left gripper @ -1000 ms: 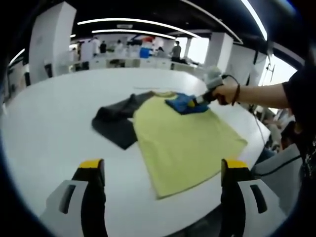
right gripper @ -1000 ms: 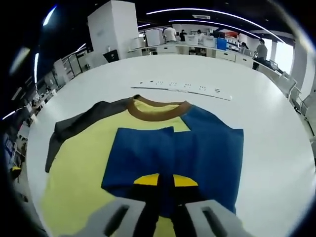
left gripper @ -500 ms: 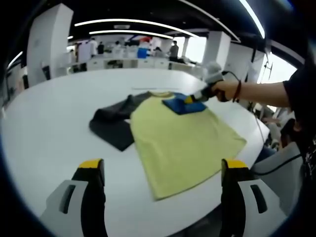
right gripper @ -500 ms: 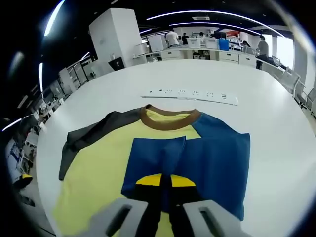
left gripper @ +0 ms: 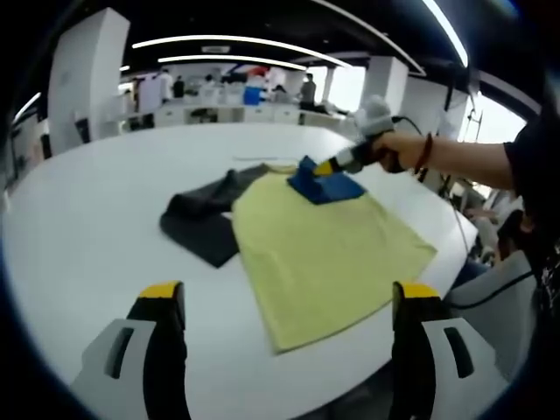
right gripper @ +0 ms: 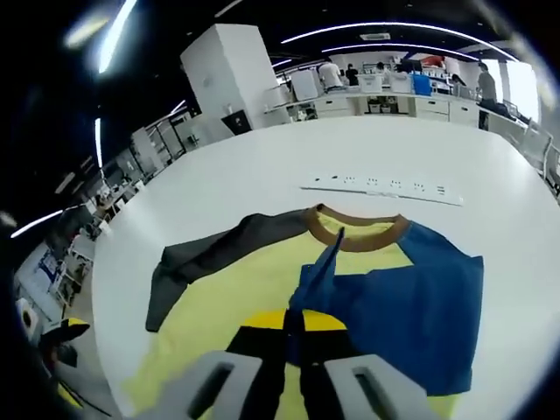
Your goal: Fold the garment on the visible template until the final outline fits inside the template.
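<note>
While the right gripper (right gripper: 292, 337) pinches the blue sleeve (right gripper: 398, 319), we see it lifted.
Left gripper (left gripper: 289, 302) jaws gape empty, garment (left gripper: 324, 249) lying well beyond them on the worktop (left gripper: 96, 236).

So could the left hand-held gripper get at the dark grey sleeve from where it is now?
Probably yes. The left hand-held gripper is open, and only bare table lies between it and the grey sleeve; the right hand-held gripper is busy at the blue sleeve.

Bright, even light from long white ceiling light strips (left gripper: 229, 39) across the top of both views; glare from a window (left gripper: 495, 127) at upper right; fisheye bending and soft blur toward edges; shadows faint.
</note>
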### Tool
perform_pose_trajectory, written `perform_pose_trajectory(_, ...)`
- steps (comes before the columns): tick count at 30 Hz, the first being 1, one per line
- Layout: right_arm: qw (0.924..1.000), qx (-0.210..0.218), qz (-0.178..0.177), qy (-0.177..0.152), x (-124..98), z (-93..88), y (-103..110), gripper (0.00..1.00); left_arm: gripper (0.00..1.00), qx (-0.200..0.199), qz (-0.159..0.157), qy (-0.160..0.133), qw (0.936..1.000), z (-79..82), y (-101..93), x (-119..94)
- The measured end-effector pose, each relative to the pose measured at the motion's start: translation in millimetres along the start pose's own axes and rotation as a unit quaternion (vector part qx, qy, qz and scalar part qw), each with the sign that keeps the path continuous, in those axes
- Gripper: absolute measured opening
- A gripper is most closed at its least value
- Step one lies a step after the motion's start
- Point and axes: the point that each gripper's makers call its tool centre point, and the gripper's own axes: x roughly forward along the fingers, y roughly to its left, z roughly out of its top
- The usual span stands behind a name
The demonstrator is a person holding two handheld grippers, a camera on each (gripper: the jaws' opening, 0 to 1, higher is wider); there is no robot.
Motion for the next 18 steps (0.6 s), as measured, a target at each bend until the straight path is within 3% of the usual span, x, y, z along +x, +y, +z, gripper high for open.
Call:
perform_pose_trajectory(7,0.9995,-0.019,0.025,0.000,11.1,4.1,26.7,0.00,0.96,-0.003,0.004,-0.002,1.0000,1.5,0.4,-1.0)
perform_pose_trajectory(11,0.9992,-0.024,0.031,0.009,16.7,0.3,36.9,0.00,0.96,-0.002,0.004,-0.009,0.9999,6.0,1.2,-1.1)
perform_pose_trajectory(18,0.9983,-0.029,0.044,0.023,25.9,-9.1,55.3,0.00,0.96,-0.005,0.008,-0.002,1.0000,-0.1,4.2,-3.6)
